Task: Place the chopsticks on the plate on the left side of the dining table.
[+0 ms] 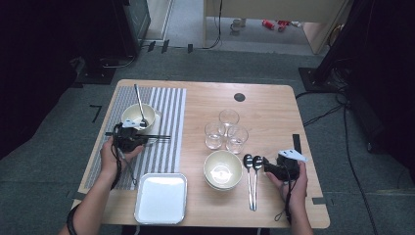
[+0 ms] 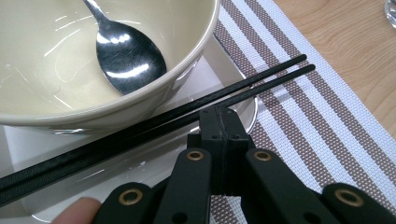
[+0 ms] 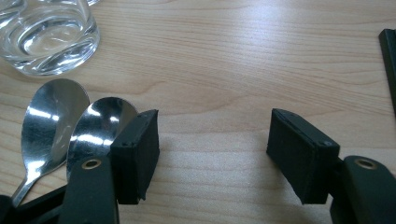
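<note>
A pair of black chopsticks (image 1: 161, 137) (image 2: 275, 74) lies across the white dish (image 2: 208, 65) under a cream bowl (image 1: 132, 113) (image 2: 46, 70), which holds a metal spoon (image 1: 139, 100) (image 2: 128, 58). My left gripper (image 1: 147, 138) (image 2: 219, 116) is shut, jaws pressed together, tips right over the chopsticks' middle with nothing between them. Two more spoons (image 1: 252, 164) lie side by side on the wood. My right gripper (image 1: 265, 164) (image 3: 212, 149) is open just right of them. Its left jaw overlaps the nearer spoon (image 3: 100, 121), beside the other spoon (image 3: 53, 112).
A striped placemat (image 1: 171, 107) (image 2: 317, 130) covers the table's left side. Three glasses (image 1: 228, 117) (image 3: 46, 37) stand mid-table above stacked cream bowls (image 1: 222, 169). A white square tray (image 1: 161, 198) sits at the front edge. A black strip (image 1: 296, 142) (image 3: 387, 51) lies at the right.
</note>
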